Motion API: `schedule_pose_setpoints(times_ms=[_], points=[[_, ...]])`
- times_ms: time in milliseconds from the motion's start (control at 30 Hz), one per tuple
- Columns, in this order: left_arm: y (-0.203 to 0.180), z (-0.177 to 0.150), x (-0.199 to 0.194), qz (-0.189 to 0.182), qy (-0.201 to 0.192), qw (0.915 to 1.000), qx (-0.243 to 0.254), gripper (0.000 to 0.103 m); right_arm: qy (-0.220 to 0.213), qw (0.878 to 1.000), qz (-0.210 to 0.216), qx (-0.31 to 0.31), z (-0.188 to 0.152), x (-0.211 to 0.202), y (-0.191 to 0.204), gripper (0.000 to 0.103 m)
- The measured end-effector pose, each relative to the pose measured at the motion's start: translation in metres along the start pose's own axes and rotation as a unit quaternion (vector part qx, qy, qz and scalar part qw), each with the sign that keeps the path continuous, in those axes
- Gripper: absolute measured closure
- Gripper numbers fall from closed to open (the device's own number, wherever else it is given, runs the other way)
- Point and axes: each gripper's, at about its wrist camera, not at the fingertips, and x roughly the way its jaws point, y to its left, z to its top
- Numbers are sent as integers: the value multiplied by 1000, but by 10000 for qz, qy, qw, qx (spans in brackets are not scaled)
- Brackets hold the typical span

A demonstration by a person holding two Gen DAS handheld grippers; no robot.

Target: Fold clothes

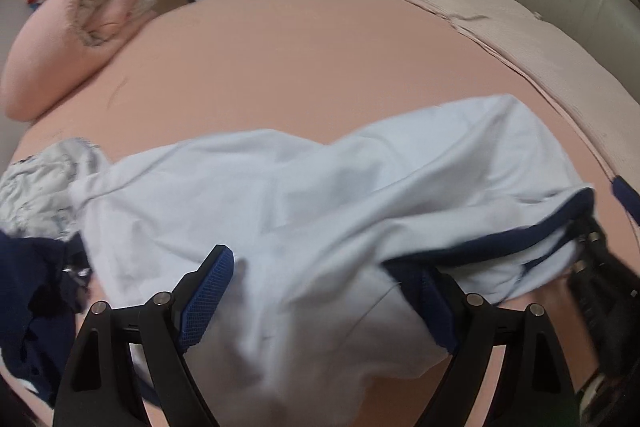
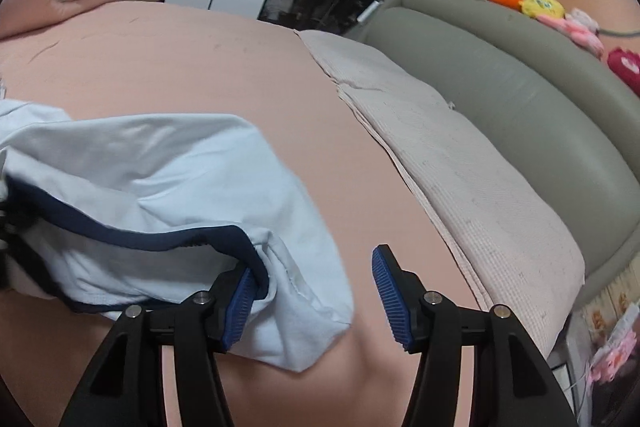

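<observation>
A: Where's the shirt (image 1: 280, 195) now?

B: On the bed (image 1: 280, 47), spread crosswise and rumpled, right in front of me. Its navy-trimmed edge (image 2: 152, 231) lies toward the right.

A: And your left hand-held gripper (image 1: 320, 303)?

B: Spread wide, with cloth lying between the fingers. One blue pad (image 1: 208, 299) shows clear; the other is mostly under fabric. I'd say it's straddling the cloth to pinch a fold, not gripping yet.

A: The right hand-held gripper (image 2: 316, 293)?

B: Wide too. Its left pad (image 2: 240, 307) touches the trimmed edge, and a corner of the shirt lies between the fingers; the right pad (image 2: 390, 297) stands over bare sheet. My guess is it's lined up on that hem so both ends lift together.

A: Count things for me.

B: One pale blue shirt in hand. At the far left, a grey garment (image 1: 36, 183) and a dark navy one (image 1: 32, 287), so three garments. One rolled pink quilt (image 1: 68, 39) at the bed's far corner, one beige mat (image 2: 460, 163) along the headboard (image 2: 520, 99).
</observation>
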Motion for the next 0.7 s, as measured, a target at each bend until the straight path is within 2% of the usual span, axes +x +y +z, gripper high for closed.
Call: schedule_pose_setpoints(times_ms=[67, 167, 233, 400, 533, 633, 700], points=[[17, -4, -3, 295, -41, 9994, -156, 15, 15, 9999, -108, 125, -2, 1, -7, 41], [42, -6, 2, -39, 152, 9979, -629, 13, -12, 9994, -19, 335, -5, -4, -14, 37], [49, -5, 3, -66, 188, 9969, -760, 13, -24, 9988, 119, 474, -9, -9, -16, 37], [34, -14, -10, 298, -329, 9984, -349, 13, -117, 9990, 326, 288, -14, -21, 1, 37], [12, -20, -8, 625, -777, 9948, 196, 13, -386, 9988, 296, 70, -19, -29, 19, 40], [-2, -23, 1, 554, -770, 9943, 479, 15, -587, 9973, 168, -399, -22, -29, 40, 40], [-7, -24, 21, 446, -403, 9964, 593, 14, -334, 9955, 476, -742, -26, -18, 55, 39]])
